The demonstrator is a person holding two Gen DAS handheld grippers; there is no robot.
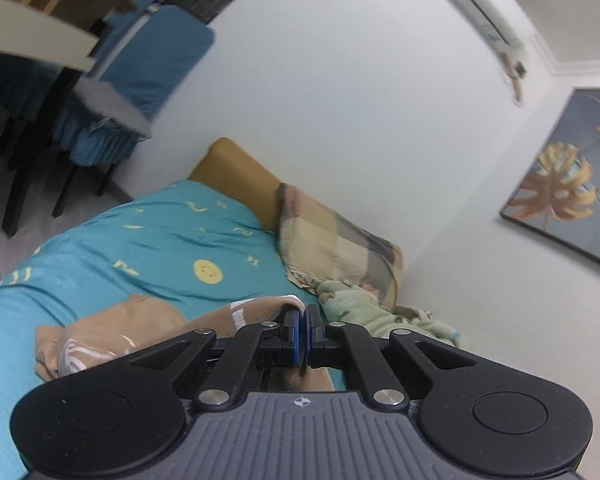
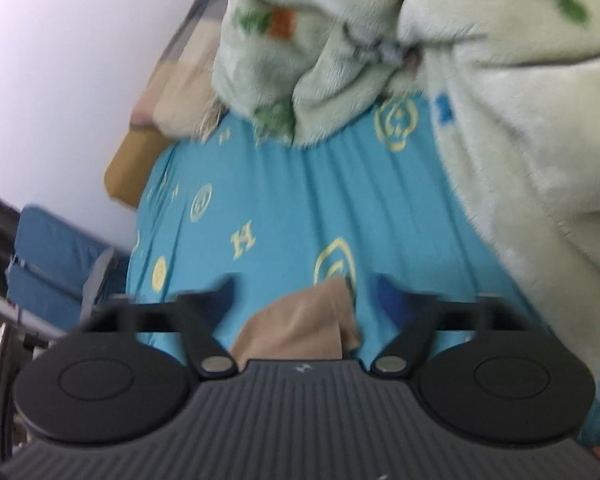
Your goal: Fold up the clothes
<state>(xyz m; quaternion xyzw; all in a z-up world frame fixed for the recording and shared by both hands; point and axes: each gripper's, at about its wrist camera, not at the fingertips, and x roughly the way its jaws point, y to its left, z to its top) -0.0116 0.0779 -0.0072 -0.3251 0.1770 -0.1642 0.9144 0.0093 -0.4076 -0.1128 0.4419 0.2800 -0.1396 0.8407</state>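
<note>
Garment point(image 1: 148, 320) placement decided the next move: the tan cloth lay crumpled on the teal sheet point(image 1: 148, 248), reaching from the left gripper point(image 1: 303, 316) out to the left in that wrist's view, its long axis running roughly across the bed. One edge rose to the left gripper, whose blue pads point(image 1: 296, 332) were pressed together on it, so this end hung lifted while the rest sagged in folds on the sheet.

In the right wrist view, a tan corner point(image 2: 304, 320) lay directly below and between the fingers of the right gripper point(image 2: 304, 292), pointing away from the camera. Those jaws stood wide apart, touching no cloth, and the blur hid how far above it they were.

Judged from this, the right gripper was nearer the free corner and would need to drop straight onto it. A green fleece blanket point(image 2: 500, 100) crowded close on the right and could get caught instead.
</note>
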